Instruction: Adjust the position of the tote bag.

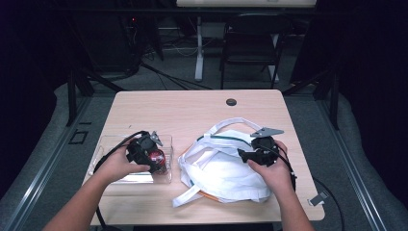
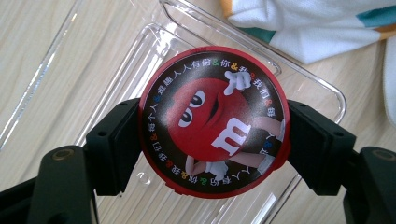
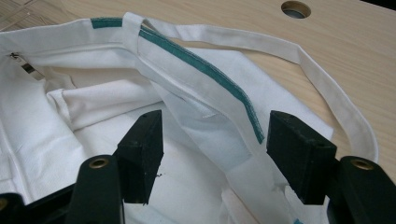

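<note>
The left claw [image 2: 212,140] is clenched on a round red tin [image 2: 214,122] with a glossy printed lid, held over a clear plastic tray [image 2: 322,88] at the near left of the pale wood tabletop [image 1: 192,108]. To the right, the right claw [image 3: 215,154] is released, its matte black jaws set apart above a crumpled white cloth bag [image 3: 60,121] with green-stitched edging

High view overhead, facing forward; claw views close, sharing table [image 1: 192,108].

Tin [image 2: 214,122] sides hidden by hand-held gripper; bag [image 3: 70,140] cut off.
</note>
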